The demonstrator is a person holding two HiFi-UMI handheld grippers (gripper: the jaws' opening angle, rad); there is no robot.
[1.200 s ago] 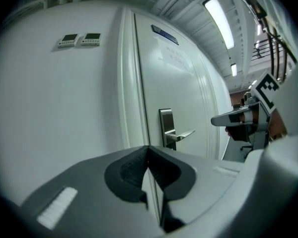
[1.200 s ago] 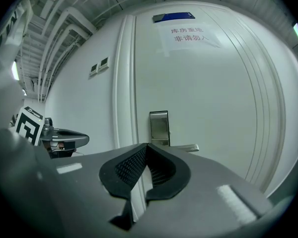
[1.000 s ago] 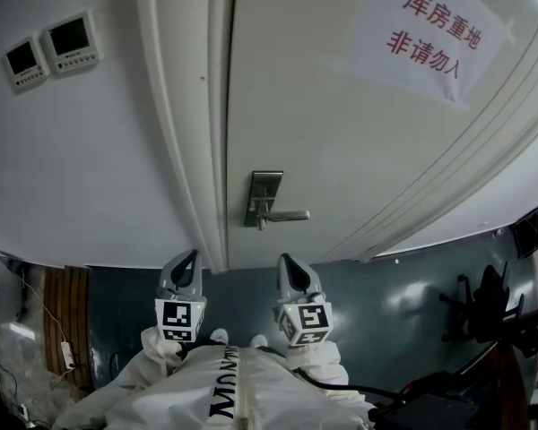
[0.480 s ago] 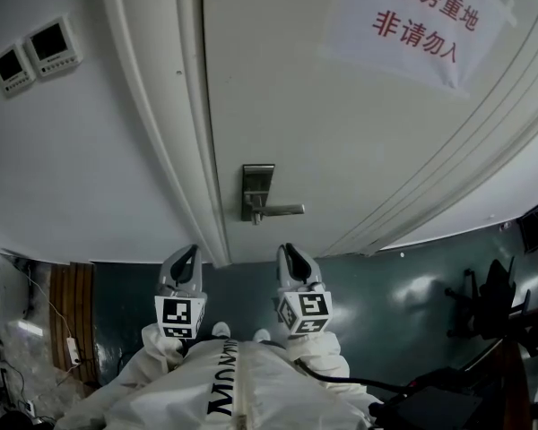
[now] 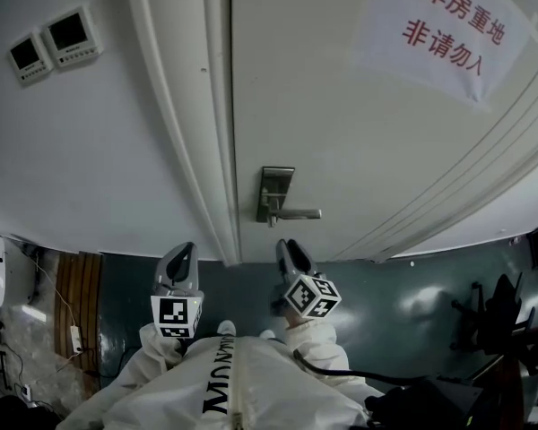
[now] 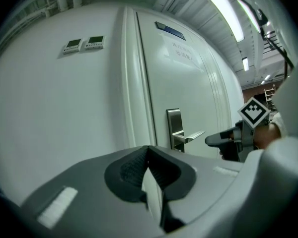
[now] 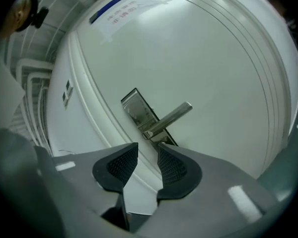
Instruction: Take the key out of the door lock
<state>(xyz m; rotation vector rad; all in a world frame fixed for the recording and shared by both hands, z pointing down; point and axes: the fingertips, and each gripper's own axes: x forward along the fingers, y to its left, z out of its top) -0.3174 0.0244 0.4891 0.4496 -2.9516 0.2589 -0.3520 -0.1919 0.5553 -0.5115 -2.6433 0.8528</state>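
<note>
Jaws of the right tool (image 7: 146, 147) are opening with nothing between them; the left tool (image 6: 148, 150) has its jaws together, empty. Just ahead of the right tool, apart from it, the door lock (image 7: 139, 110) with its lever handle (image 7: 171, 117) sits on the white door (image 5: 341, 133). The key cannot be made out, since that tool's jaw covers the plate's lower end. A paper notice (image 5: 448, 30) hangs above, with two wall panels (image 5: 72, 36) farther left.

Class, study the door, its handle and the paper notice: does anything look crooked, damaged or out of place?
Nothing stands out. The door sits closed in its frame, the lever handle looks intact, and the paper notice lies flat on the door. Its slant seems to come from the camera angle.
</note>
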